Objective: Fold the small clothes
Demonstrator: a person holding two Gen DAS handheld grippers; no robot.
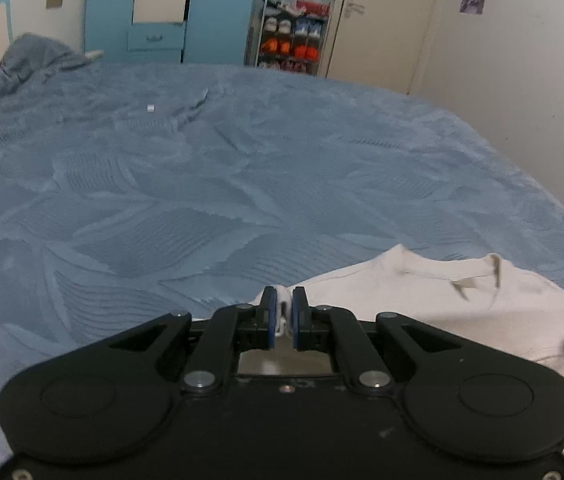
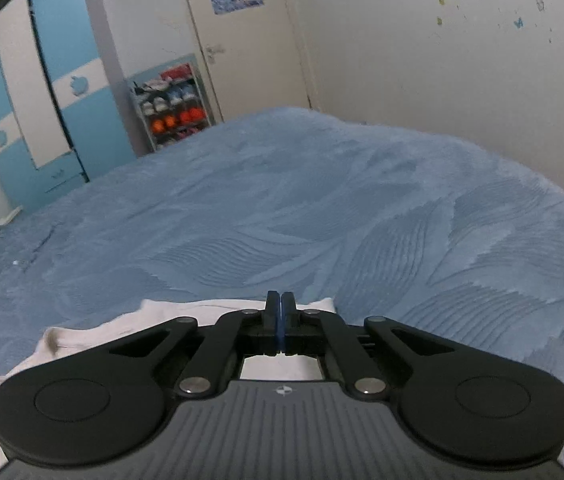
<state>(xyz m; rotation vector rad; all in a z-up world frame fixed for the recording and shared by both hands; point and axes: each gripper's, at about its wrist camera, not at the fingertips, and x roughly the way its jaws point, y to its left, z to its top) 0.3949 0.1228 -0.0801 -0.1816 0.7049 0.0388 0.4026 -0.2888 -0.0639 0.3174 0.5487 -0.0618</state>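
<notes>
- Left hand-held gripper (image 1: 284,307): jaws drawn close with a bunch of white fabric pinched between the blue pads; it grips an edge of the white shirt (image 1: 461,308).
- White shirt: lies on the bed (image 1: 222,168) at the near edge of the left wrist view, to the right of the left gripper. The neckline with an inner label is visible; the lower part is cut off by the frame and hidden behind the gripper body. The far right of the cloth is blurred.
- Right hand-held gripper (image 2: 280,308): jaws pressed together, with only a thin blue line of pad showing between them. The white shirt (image 2: 94,330) lies directly beneath and behind the tips, but whether any fabric is caught between them cannot be told (the gripper body hides the contact).
- In the right wrist view the garment runs leftward and out of frame at the lower left corner.
- Bed: covered by a blue textured blanket, with a small white scrap (image 1: 150,108) lying well apart from the shirt; what it is cannot be made out.
- Background: shoe rack (image 1: 291,36) beside a blue and white wardrobe (image 1: 154,12); its contents are too small to itemise.
</notes>
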